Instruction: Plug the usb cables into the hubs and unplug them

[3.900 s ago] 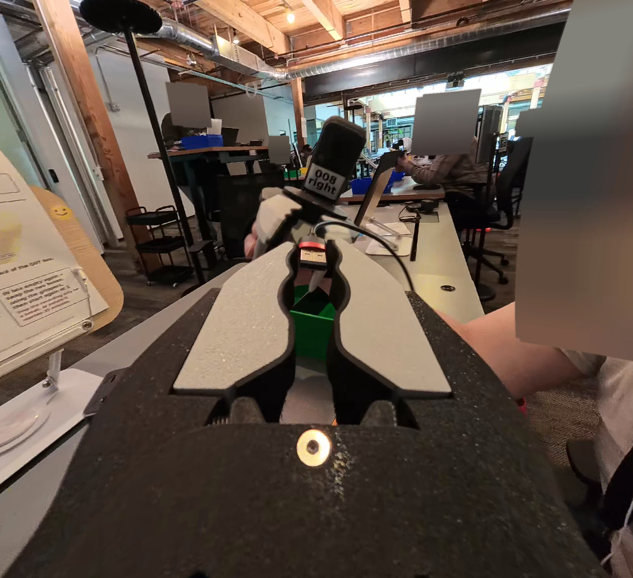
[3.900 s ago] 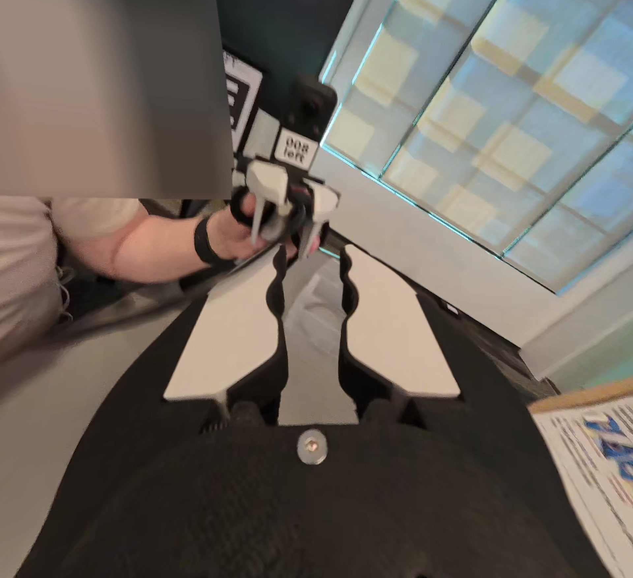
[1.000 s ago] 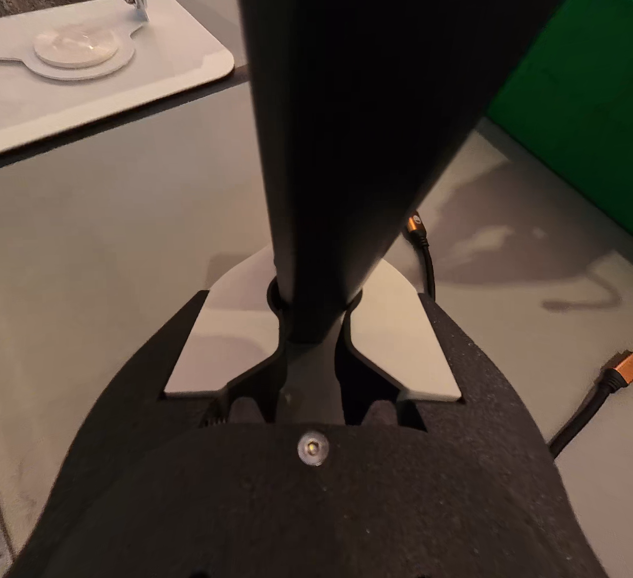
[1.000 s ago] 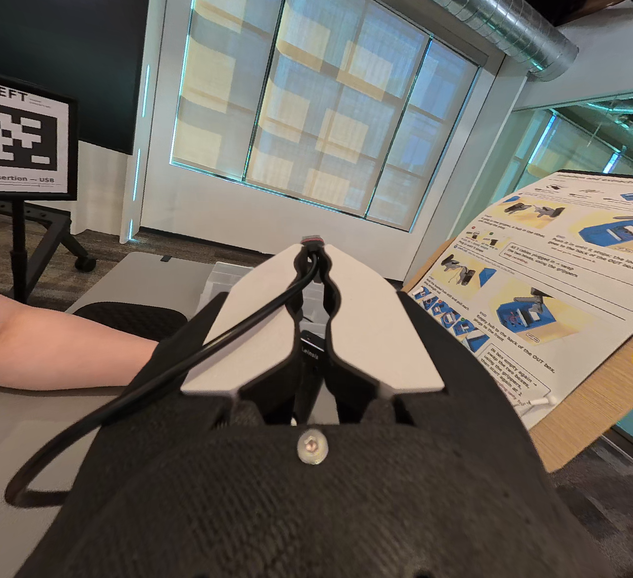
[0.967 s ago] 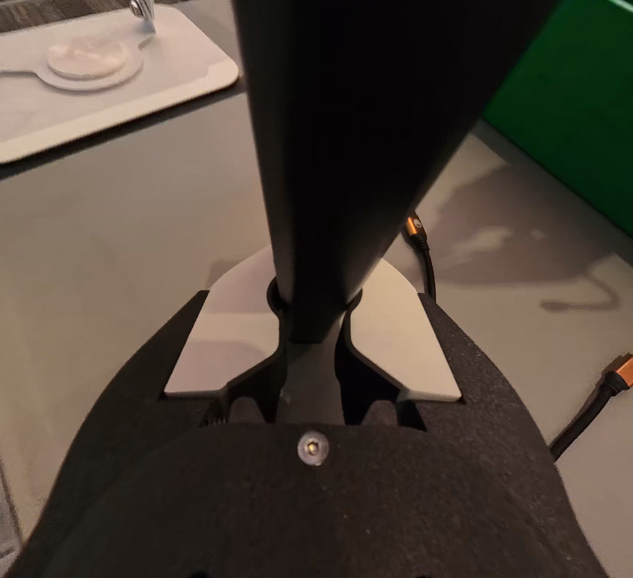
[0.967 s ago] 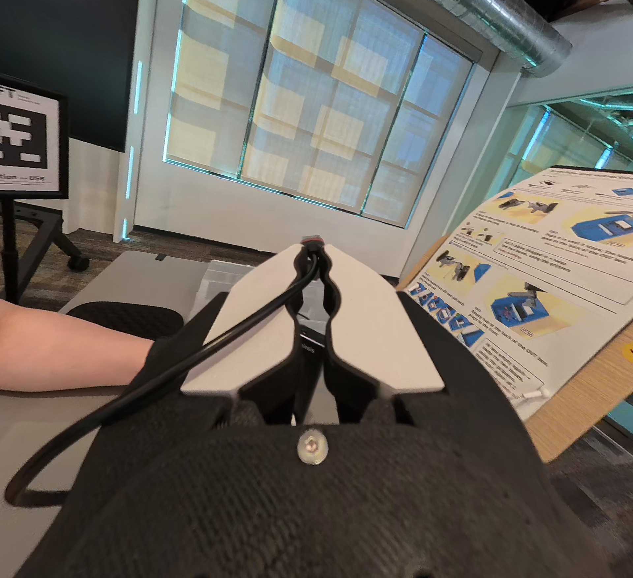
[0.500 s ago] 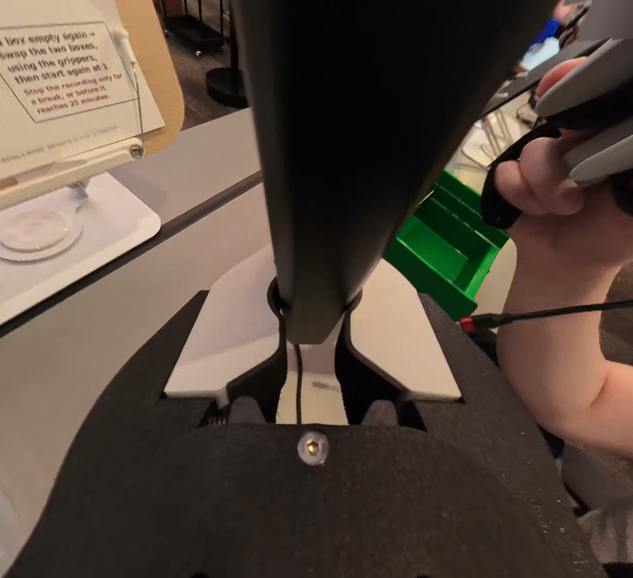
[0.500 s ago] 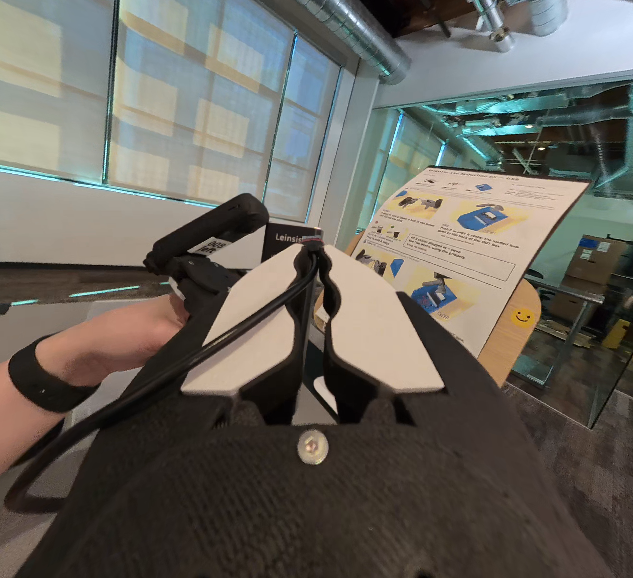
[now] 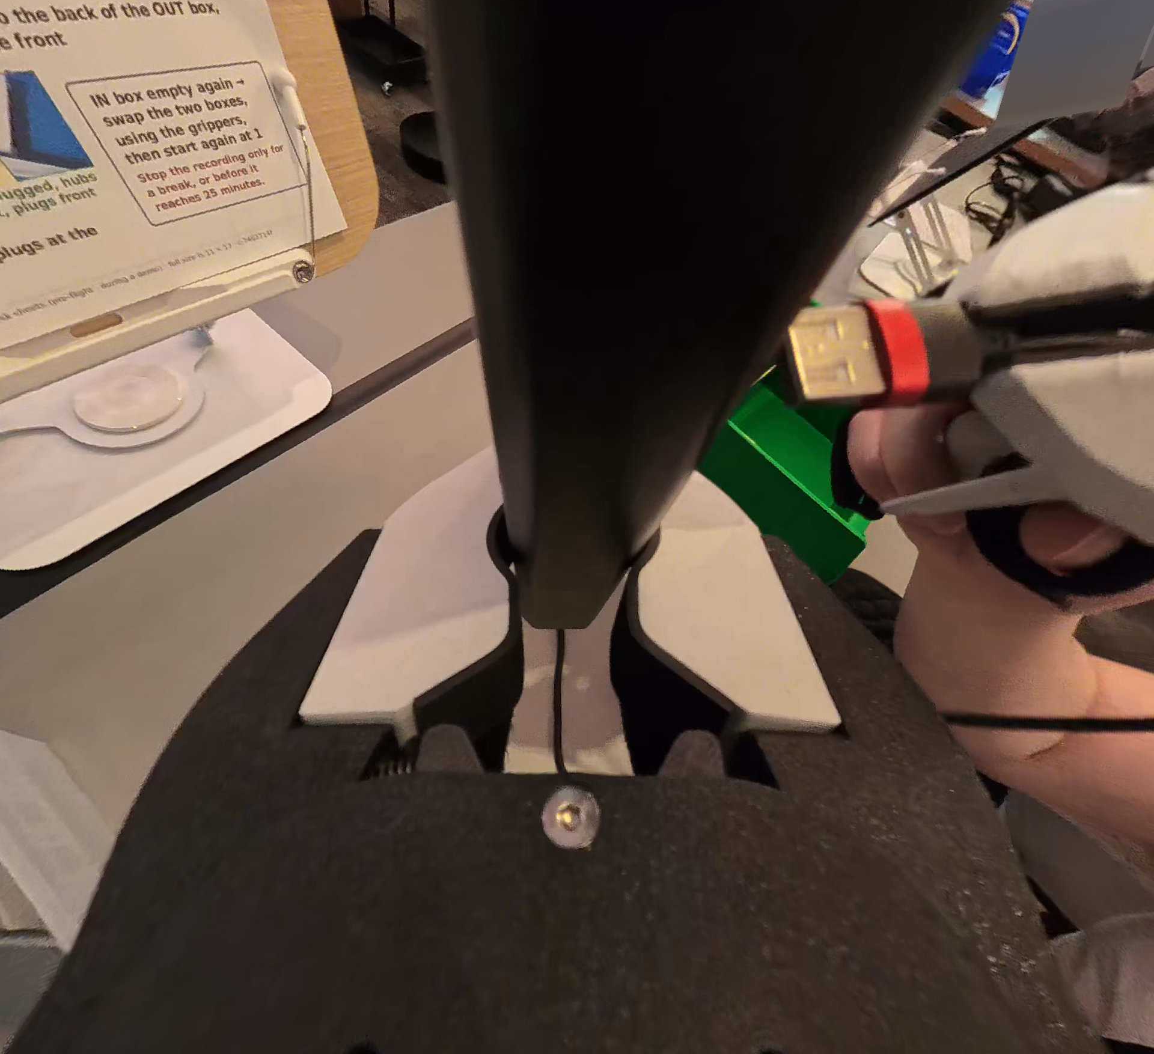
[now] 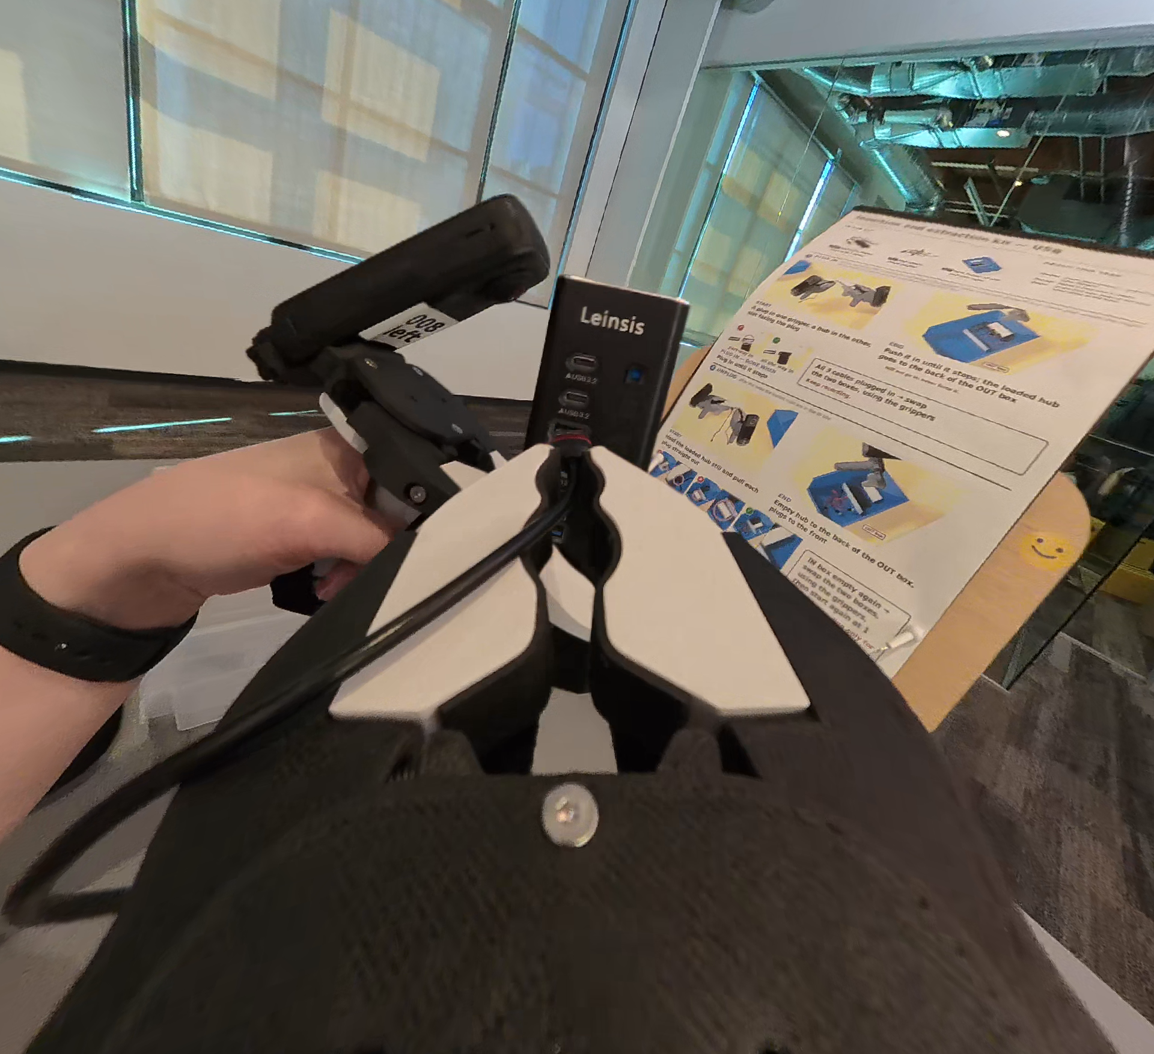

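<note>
My left gripper (image 9: 571, 549) is shut on a black USB hub (image 9: 655, 212), which stands upright and fills the middle of the left wrist view. The hub also shows in the right wrist view (image 10: 615, 362), its port face turned toward me. My right gripper (image 10: 571, 456) is shut on a USB cable plug (image 10: 569, 444) with a red collar; its black cable (image 10: 374, 631) trails down to the left. In the left wrist view the plug (image 9: 855, 353) sticks out of the right gripper's fingers (image 9: 1074, 400), its metal tip close to the hub's right side, apart from it.
An instruction sheet on a wooden stand (image 9: 156, 137) with a white base (image 9: 187, 400) is at the left; it also shows in the right wrist view (image 10: 874, 431). A green bin (image 9: 780, 474) sits behind the hub. A person's hands (image 9: 999, 618) hold both grippers above the grey table (image 9: 218, 556). Some 10 centimetres of space lies between my two pairs of fingers.
Both grippers have lifted and turned toward each other. The red-collared plug has come much closer to the hub, and the hub's port face now shows in the right wrist view.
</note>
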`<state>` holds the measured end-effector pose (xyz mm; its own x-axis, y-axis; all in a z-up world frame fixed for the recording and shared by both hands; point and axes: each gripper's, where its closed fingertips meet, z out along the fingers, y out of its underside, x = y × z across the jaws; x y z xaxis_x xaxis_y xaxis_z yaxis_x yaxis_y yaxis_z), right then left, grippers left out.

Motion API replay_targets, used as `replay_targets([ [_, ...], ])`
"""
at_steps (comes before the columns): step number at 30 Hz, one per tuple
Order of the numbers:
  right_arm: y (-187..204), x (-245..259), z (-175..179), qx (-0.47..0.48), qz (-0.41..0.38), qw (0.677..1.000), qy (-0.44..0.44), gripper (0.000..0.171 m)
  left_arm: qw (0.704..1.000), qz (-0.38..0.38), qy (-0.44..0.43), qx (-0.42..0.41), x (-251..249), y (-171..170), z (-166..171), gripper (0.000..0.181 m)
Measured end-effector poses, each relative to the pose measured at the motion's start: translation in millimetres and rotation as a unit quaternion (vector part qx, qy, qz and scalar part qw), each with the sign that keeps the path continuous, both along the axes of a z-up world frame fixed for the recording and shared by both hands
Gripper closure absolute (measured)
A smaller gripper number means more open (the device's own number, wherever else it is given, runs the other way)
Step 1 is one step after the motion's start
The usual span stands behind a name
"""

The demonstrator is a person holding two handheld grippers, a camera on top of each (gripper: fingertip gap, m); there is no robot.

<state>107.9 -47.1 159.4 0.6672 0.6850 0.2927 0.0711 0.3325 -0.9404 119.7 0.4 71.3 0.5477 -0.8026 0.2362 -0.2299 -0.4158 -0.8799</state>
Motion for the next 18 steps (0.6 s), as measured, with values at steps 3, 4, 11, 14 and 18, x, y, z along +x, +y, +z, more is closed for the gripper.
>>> replay_targets([
  [3,5.9,-5.1,-9.0,-0.012,-0.007,1.0,-0.009,0.165,1.0,0.005,-0.003,-0.009,-2.6,5.3,-3.6,0.152],
  [4,8.9,-5.1,-11.2,-0.016,-0.011,1.0,-0.008,0.165,1.0,0.005,-0.002,-0.009,-2.7,6.0,-4.1,0.152],
  [11,18.9,-3.2,-15.9,-0.041,-0.004,0.999,0.028,0.165,1.0,0.003,-0.013,0.0,5.1,7.8,-0.7,0.152],
  [14,22.2,0.4,-16.4,-0.048,-0.015,0.998,0.036,0.165,1.0,0.02,0.002,0.011,6.3,12.5,-3.5,0.151],
  [18,24.6,2.3,-16.9,-0.06,-0.028,0.996,0.053,0.165,0.999,0.027,-0.013,0.012,9.9,14.3,-1.8,0.151],
])
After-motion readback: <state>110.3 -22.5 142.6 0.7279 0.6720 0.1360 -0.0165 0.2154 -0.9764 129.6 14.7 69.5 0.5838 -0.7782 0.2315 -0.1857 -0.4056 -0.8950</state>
